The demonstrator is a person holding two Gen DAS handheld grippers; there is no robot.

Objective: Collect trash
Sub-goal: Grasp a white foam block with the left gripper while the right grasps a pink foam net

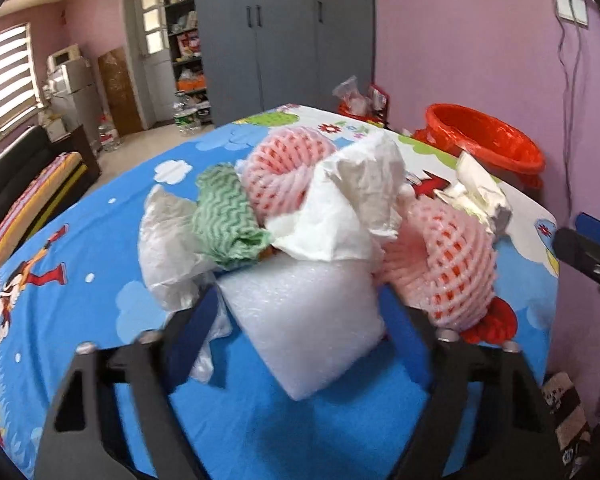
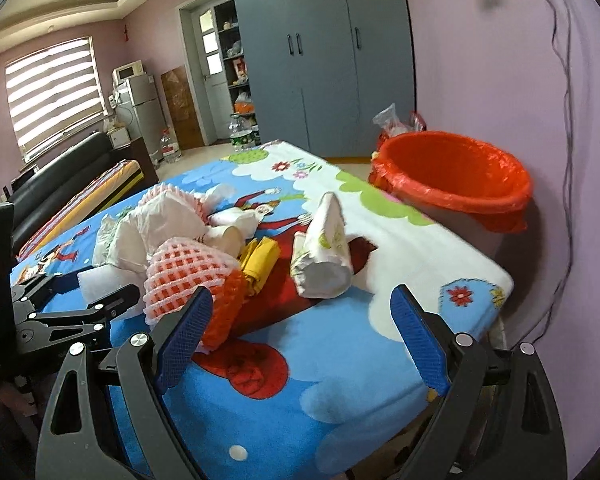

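The left gripper point(image 1: 300, 316) clasps a white foam block point(image 1: 308, 320); the right gripper point(image 2: 300, 328) hangs released near the red-lined bin point(image 2: 452, 184).

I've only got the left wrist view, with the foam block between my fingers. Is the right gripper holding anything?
Observer: No. The right gripper is open and empty, over the bedspread.
Operator: Anything hidden behind the pink net on my right?
Observer: Yes, a yellow folded item lies between that net and the tissue pack.
Operator: Is the bin empty?
Observer: What shows of its red-lined inside is bare; the bottom is out of sight.
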